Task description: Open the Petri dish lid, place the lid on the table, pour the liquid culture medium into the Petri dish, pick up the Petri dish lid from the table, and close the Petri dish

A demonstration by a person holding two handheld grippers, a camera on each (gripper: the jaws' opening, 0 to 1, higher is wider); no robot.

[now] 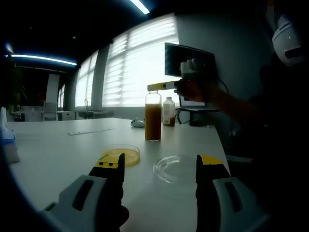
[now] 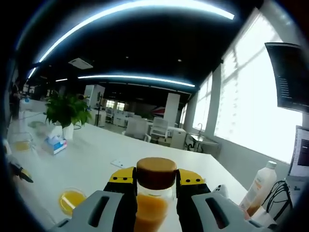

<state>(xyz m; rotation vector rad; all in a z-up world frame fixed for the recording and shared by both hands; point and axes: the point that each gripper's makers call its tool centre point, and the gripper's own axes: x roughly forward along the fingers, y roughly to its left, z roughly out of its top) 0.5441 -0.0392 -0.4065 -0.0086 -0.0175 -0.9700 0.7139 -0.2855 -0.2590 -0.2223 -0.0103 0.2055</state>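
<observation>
A shallow clear Petri dish (image 1: 122,155) holding orange medium sits uncovered on the white table, just ahead of the left gripper's left jaw. Its clear round lid (image 1: 175,168) lies flat between the jaws. A glass bottle of orange liquid (image 1: 153,116) (image 2: 153,200) stands upright beyond, its neck between the right gripper's jaws.

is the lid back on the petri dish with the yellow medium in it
No, the Petri dish sits uncovered, and the clear lid lies on the table beside it, apart from it.
</observation>
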